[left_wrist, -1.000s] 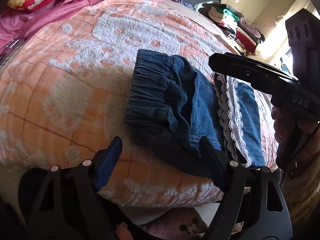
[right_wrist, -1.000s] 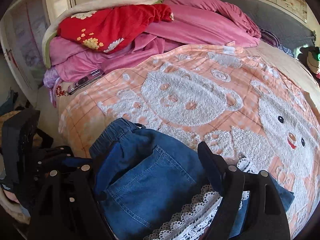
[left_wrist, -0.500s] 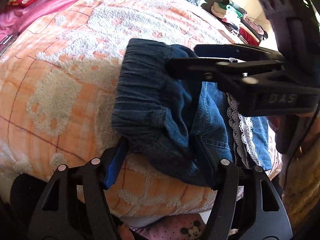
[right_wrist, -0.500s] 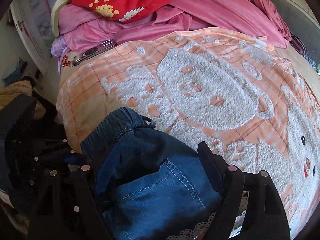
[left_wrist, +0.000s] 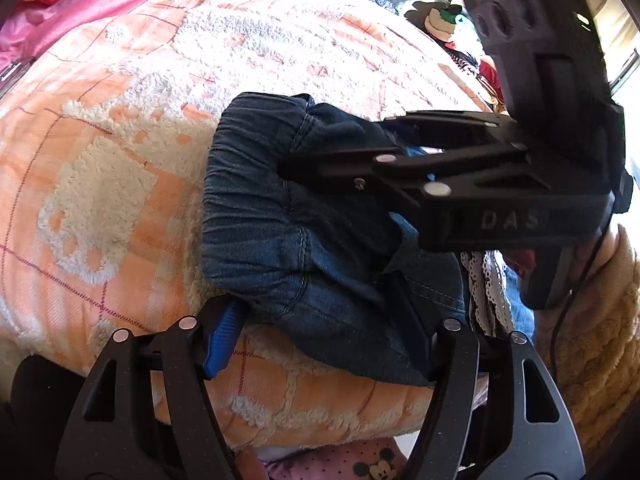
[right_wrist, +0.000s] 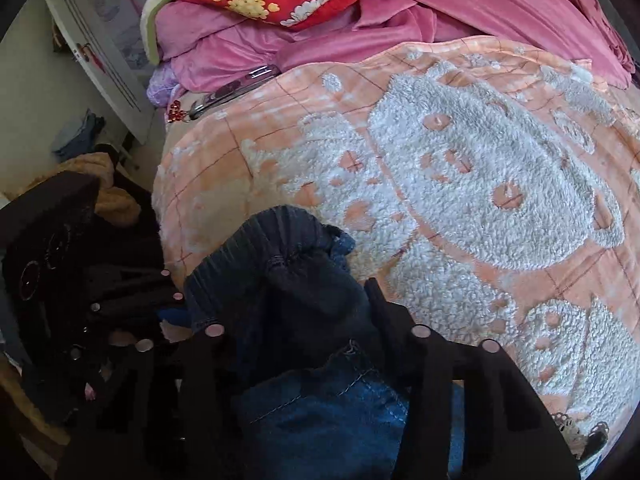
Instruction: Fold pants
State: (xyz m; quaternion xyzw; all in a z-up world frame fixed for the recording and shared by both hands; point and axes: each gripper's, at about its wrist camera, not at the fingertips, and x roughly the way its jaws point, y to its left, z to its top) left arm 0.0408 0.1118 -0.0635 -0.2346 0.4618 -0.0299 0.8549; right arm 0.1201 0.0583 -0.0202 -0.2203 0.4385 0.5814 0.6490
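Dark blue denim pants (left_wrist: 288,232) with an elastic waistband and white lace trim (left_wrist: 486,280) lie bunched near the front edge of an orange and white bear blanket (left_wrist: 120,168). My left gripper (left_wrist: 316,332) is open, its fingers astride the near edge of the waistband. My right gripper (right_wrist: 288,312) is open and straddles the bunched waistband (right_wrist: 256,256) from above; it also shows in the left wrist view (left_wrist: 332,160), lying across the top of the pants. The left gripper shows at the left in the right wrist view (right_wrist: 80,304).
Pink and red bedding (right_wrist: 360,12) is piled at the far end of the bed. A phone with a red charm (right_wrist: 236,88) lies at the blanket's far left edge. A white wardrobe door (right_wrist: 100,52) stands at left. Mickey-print cloth (left_wrist: 360,464) hangs below the bed edge.
Both grippers have moved in onto the waistband end of the pants. The right gripper came down over the top of it, and the cloth has bunched up.
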